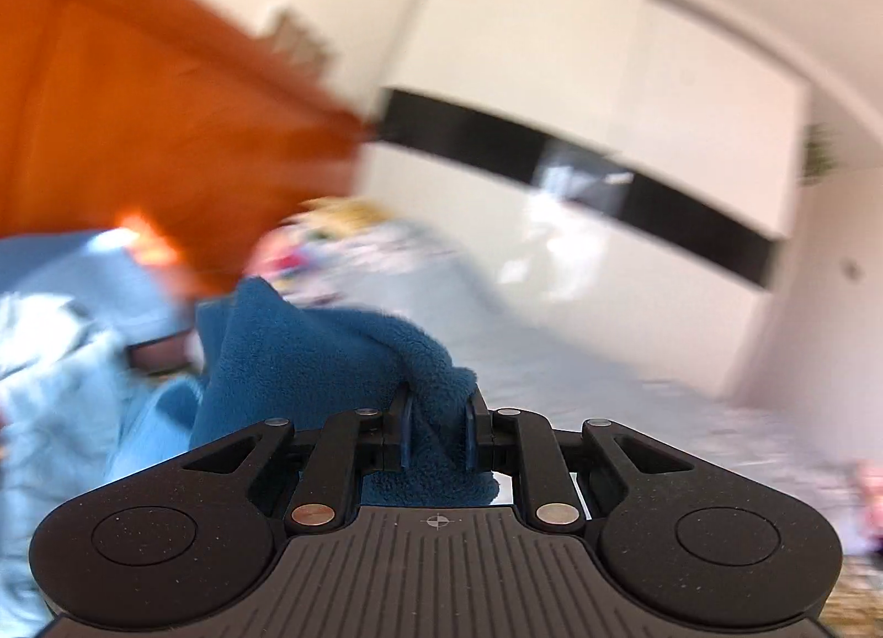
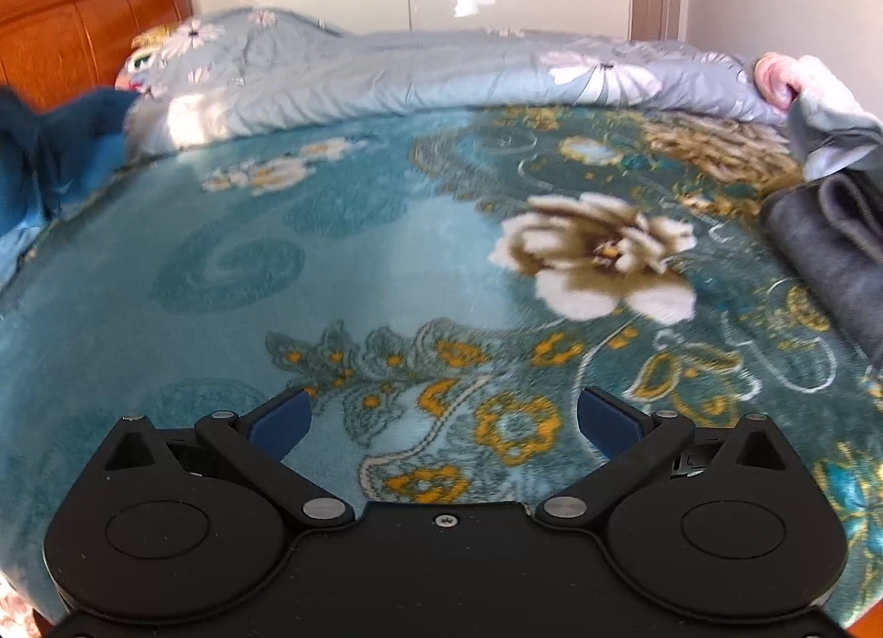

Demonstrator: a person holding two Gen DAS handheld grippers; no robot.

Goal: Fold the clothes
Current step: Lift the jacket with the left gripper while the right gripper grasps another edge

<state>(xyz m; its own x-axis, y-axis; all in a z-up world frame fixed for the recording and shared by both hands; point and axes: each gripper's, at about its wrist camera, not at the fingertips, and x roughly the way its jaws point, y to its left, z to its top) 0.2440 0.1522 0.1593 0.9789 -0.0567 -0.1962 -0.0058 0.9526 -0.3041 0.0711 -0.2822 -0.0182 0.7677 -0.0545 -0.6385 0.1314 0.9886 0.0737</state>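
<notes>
Right, left wrist cam first: left gripper (image 1: 437, 431) is clamped on a blue fleece garment (image 1: 309, 356), fabric bunched between the pads at bottom-centre, rest of it trailing off to the left of the frame. Background there is badly smeared: orange wooden headboard (image 1: 121, 102) fills the upper left, white wardrobe (image 1: 596, 86) w/ a black band across the upper right, pale bedding below. Details on the bed can't be made out in that view.

Right wrist cam is much sharper. Right gripper (image 2: 441, 420) sits bottom-centre w/ fingers wide apart, nothing between them, only the teal floral blanket (image 2: 232, 262) showing under the gap. This view alone gives the bed layout: light blue quilt (image 2: 386, 69) w/ white flowers rumpled across the top, a folded grey garment (image 2: 828, 246) at the right edge, something pink (image 2: 778, 78) upper right. The blue fleece shows here too, at the far left edge beside the headboard, but the left gripper itself isn't in this frame.
</notes>
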